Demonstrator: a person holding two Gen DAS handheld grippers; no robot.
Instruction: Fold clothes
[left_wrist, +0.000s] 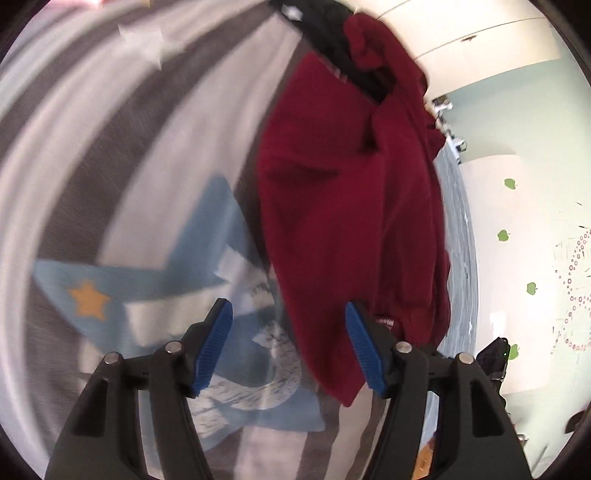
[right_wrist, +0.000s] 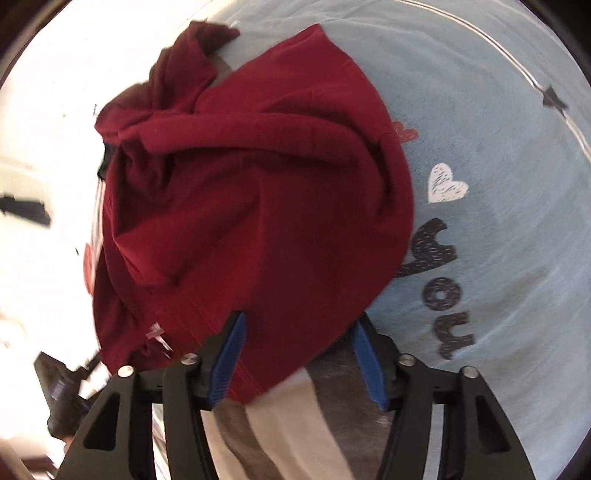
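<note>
A dark red garment (left_wrist: 351, 203) lies crumpled on the bed, stretching from the top of the left wrist view down to my left gripper (left_wrist: 288, 306). That gripper is open, and the garment's lower edge hangs between its blue pads (left_wrist: 364, 350) close to the right one, not pinched. In the right wrist view the same red garment (right_wrist: 258, 203) fills the middle in bunched folds. My right gripper (right_wrist: 299, 319) is open too, with the garment's hem lying loose between its fingers.
The bedspread (left_wrist: 147, 166) has grey and white stripes and a blue star print (left_wrist: 155, 280). A light blue blanket (right_wrist: 498, 184) with a heart and "you" lies right of the garment. Dark cloth (left_wrist: 325, 29) lies at the garment's far end. A wall with green stickers (left_wrist: 509, 184) stands beyond the bed.
</note>
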